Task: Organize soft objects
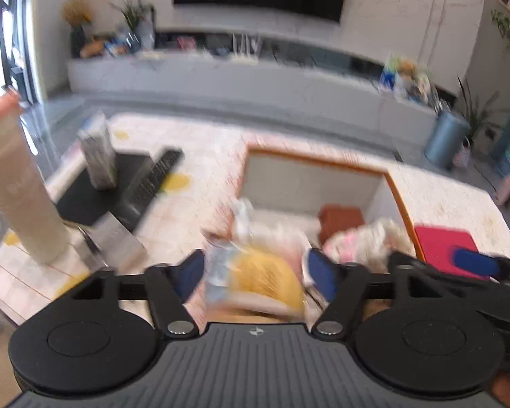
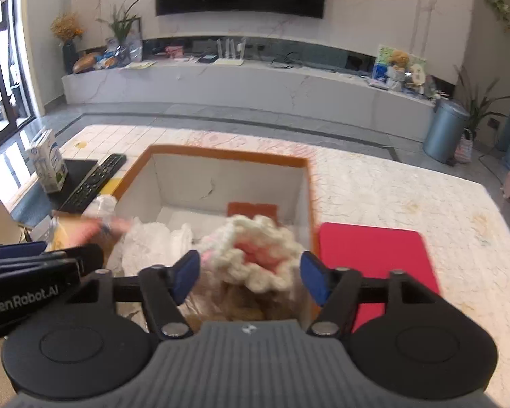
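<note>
left gripper spread over yellow toy | right gripper spread at knit | box 12 o'clock | remote 10 o'clock | red mat 2 o'clock

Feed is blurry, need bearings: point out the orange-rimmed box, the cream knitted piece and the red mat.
orange-rimmed box (image 2: 227, 156): right wrist view, far rim.
cream knitted piece (image 2: 265, 255): right wrist view, middle of the bundle.
red mat (image 2: 374, 251): right wrist view, bare centre.
</note>
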{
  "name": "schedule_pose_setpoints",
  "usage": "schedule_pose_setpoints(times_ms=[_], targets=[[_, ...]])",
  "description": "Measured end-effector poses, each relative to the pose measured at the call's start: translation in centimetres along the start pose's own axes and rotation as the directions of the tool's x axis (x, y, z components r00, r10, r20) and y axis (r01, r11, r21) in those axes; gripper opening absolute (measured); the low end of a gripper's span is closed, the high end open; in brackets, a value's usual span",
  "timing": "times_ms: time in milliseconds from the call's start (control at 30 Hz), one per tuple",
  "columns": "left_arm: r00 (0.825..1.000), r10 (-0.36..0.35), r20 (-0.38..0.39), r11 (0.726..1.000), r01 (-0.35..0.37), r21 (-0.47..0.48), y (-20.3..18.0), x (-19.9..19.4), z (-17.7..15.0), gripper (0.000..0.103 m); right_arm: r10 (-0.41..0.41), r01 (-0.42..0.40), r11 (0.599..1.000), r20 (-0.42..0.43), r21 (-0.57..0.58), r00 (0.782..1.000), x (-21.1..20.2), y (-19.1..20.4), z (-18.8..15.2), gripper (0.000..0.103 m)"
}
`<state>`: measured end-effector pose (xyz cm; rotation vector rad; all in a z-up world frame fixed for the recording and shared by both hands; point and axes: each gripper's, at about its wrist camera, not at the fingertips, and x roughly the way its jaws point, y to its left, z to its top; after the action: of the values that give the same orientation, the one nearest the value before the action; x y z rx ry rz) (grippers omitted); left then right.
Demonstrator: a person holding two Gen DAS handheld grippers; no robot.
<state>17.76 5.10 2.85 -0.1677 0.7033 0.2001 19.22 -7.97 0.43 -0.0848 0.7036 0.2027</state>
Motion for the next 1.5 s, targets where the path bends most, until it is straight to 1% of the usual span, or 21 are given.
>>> schedule_pose_setpoints(times_ms=[33, 100, 167, 333, 400, 467, 500, 533, 600, 700, 800, 933, 1067, 1133, 1267, 1500], targets=[[1.000, 0.012, 0.023, 1.000, -0.012, -0.002, 0.1, -0.9, 0.2, 0.093, 0.000, -0.001, 1.000, 0.014, 0.022, 1.000, -1.0, -0.8, -0.1, 0.086], [0.998, -0.009, 0.070, 1.000, 0.010, -0.006, 0.3, -3.0, 0.5, 0.093, 0.014, -0.017, 0.998, 0.049, 0.053, 0.999, -2.9, -2.1, -0.2, 0.091], [0.991, -0.042, 0.125, 0.999, 0.043, -0.004, 0.2, -5.3, 0.7, 0.093, 0.012, -0.017, 0.998, 0.079, 0.063, 0.997, -4.8, -2.8, -0.6, 0.091], [0.969, -0.111, 0.221, 0.994, 0.110, 0.019, -0.7, -10.6, 0.1, 0.093, 0.024, -0.025, 1.000, 0.175, 0.003, 0.984, -9.4, -2.8, -2.4, 0.097], [0.960, -0.138, 0.245, 0.990, 0.126, 0.063, -1.3, -12.0, -0.4, 0.093, 0.037, -0.034, 0.999, 0.231, -0.013, 0.972, -10.9, -2.3, -3.2, 0.098], [0.955, -0.152, 0.256, 0.985, 0.127, 0.114, -2.0, -12.8, -1.0, 0.093, 0.027, -0.026, 1.000, 0.307, -0.007, 0.951, -12.4, -2.0, -4.0, 0.098], [0.951, -0.159, 0.265, 0.983, 0.126, 0.137, -2.2, -13.3, -1.5, 0.093, 0.028, -0.028, 1.000, 0.315, -0.005, 0.949, -12.9, -2.0, -4.3, 0.099], [0.947, -0.165, 0.275, 0.980, 0.126, 0.152, -2.4, -13.5, -1.9, 0.093, 0.033, -0.032, 0.999, 0.306, -0.008, 0.951, -13.3, -1.8, -4.5, 0.100], [0.942, -0.175, 0.287, 0.976, 0.127, 0.178, -2.6, -14.1, -2.7, 0.093, 0.046, -0.044, 0.999, 0.317, -0.014, 0.947, -14.0, -1.5, -5.0, 0.100], [0.943, -0.172, 0.286, 0.974, 0.119, 0.195, -2.8, -14.3, -3.5, 0.093, 0.069, -0.075, 0.997, 0.341, 0.004, 0.938, -15.1, -1.5, -5.8, 0.100], [0.944, -0.165, 0.286, 0.974, 0.111, 0.197, -2.9, -14.4, -4.0, 0.092, 0.092, -0.106, 0.994, 0.336, 0.023, 0.937, -15.7, -1.6, -6.5, 0.100], [0.938, -0.153, 0.311, 0.975, 0.092, 0.204, -2.8, -14.6, -4.3, 0.091, 0.076, -0.090, 0.996, 0.339, 0.027, 0.938, -16.4, -1.5, -7.2, 0.100], [0.932, -0.168, 0.323, 0.974, 0.106, 0.199, -2.3, -14.5, -4.7, 0.091, 0.076, -0.095, 0.995, 0.356, 0.036, 0.931, -16.9, -1.6, -7.8, 0.100], [0.933, -0.168, 0.320, 0.973, 0.104, 0.206, -2.1, -14.3, -4.8, 0.091, 0.072, -0.093, 0.995, 0.350, 0.045, 0.934, -16.8, -1.6, -8.2, 0.100], [0.932, -0.196, 0.306, 0.969, 0.137, 0.205, -1.6, -13.9, -5.3, 0.091, 0.058, -0.078, 0.996, 0.340, 0.044, 0.939, -16.8, -1.4, -8.7, 0.100], [0.936, -0.200, 0.291, 0.970, 0.147, 0.192, -1.2, -13.5, -5.6, 0.091, 0.043, -0.056, 0.998, 0.320, 0.032, 0.946, -16.6, -1.0, -8.9, 0.100]])
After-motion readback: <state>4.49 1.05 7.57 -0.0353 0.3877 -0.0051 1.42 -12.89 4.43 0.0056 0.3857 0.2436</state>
